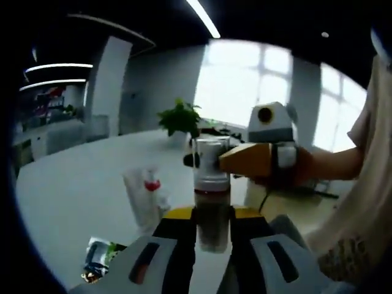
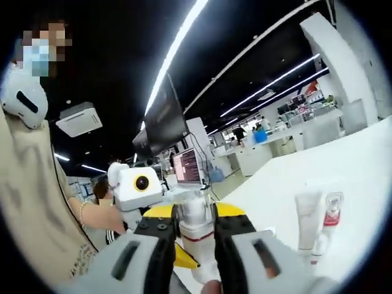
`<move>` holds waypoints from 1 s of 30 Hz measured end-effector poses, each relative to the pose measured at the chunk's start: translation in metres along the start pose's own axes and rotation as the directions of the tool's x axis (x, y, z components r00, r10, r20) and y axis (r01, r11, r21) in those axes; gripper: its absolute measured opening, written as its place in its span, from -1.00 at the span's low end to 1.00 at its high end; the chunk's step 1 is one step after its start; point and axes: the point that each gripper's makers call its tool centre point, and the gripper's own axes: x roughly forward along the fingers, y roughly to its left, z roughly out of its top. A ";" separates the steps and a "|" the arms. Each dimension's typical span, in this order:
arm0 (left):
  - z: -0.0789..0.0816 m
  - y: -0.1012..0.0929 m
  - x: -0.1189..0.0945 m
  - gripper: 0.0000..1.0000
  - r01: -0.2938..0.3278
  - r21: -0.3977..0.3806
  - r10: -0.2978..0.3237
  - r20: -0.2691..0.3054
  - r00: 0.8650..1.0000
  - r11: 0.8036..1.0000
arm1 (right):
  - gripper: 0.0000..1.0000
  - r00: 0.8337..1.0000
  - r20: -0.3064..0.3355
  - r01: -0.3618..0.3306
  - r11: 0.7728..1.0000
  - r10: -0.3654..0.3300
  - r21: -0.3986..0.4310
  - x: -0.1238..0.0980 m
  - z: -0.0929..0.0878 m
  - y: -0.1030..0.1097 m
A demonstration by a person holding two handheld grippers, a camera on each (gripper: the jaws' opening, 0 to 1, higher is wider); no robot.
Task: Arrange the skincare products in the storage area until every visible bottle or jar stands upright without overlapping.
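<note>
Both grippers on one bottle (image 1: 211, 184), held upright above table (image 1: 73, 190). Left gripper (image 1: 212, 236) jaws closed on dark lower body. Right gripper (image 2: 196, 236) jaws closed on white cap end. Tube (image 2: 306, 220) upright on table nearby.

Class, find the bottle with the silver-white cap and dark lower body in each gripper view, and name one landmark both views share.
Left gripper view: the bottle with the silver-white cap and dark lower body stands centre, between the left gripper jaws; the right gripper meets its cap.
Right gripper view: the bottle sits low centre, between that gripper's jaws.
Shared landmark: the clear tube with the red cap on the white table.
</note>
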 end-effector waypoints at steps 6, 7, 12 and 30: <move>-0.010 0.001 0.013 -0.66 -0.002 0.050 0.005 -0.050 0.999 0.999 | -0.54 0.988 -0.026 0.151 0.986 -0.153 -0.078 -0.008 -0.011 -0.012; -0.012 0.001 0.014 -0.66 -0.003 0.058 0.007 -0.056 0.998 0.998 | -0.54 0.987 -0.026 0.156 0.985 -0.158 -0.071 -0.008 -0.013 -0.012; -0.022 0.004 0.021 -0.66 -0.005 0.090 0.013 -0.092 0.996 0.996 | -0.57 0.975 -0.052 0.209 0.972 -0.216 -0.111 -0.012 -0.025 -0.024; -0.064 0.044 0.051 -0.65 -0.037 0.182 0.074 -0.198 0.977 0.983 | -0.58 0.924 -0.198 0.258 0.915 -0.327 -0.309 0.002 -0.069 -0.061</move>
